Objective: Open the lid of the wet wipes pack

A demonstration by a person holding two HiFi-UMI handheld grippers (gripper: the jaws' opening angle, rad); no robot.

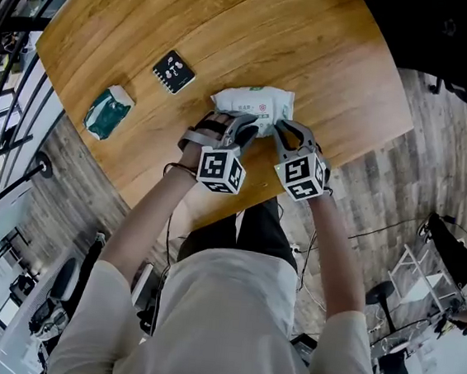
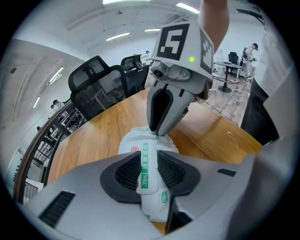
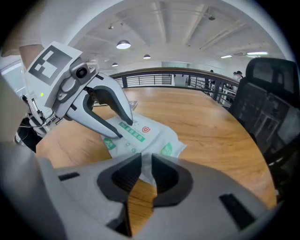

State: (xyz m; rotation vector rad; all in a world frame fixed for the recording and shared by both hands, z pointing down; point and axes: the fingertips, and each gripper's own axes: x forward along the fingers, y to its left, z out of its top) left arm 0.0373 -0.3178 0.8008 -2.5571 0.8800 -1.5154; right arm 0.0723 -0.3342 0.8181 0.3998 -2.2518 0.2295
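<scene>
The wet wipes pack (image 1: 255,103) lies on the round wooden table (image 1: 234,24), close to the edge nearest the person, with both grippers down on it. It is a soft white pouch with a green label strip (image 2: 144,168) running along its top. As far as I can see, the strip lies flat against the pouch.

The left gripper (image 1: 252,132) points steeply down onto the pack. Its jaws stand apart, one on either side of the green strip, and their tips rest on the pouch's top face. The right gripper view shows the two fingers spread with the strip between them.

The right gripper (image 1: 278,128) sits just beside it, also angled down. Its jaws are nearly together, pinching the white edge of the pouch on the person's side.

Further along the table, well apart from the pack, lie a small black card (image 1: 173,72) and a green packet (image 1: 108,112). Black office chairs (image 2: 93,89) stand beyond the far side of the table.
</scene>
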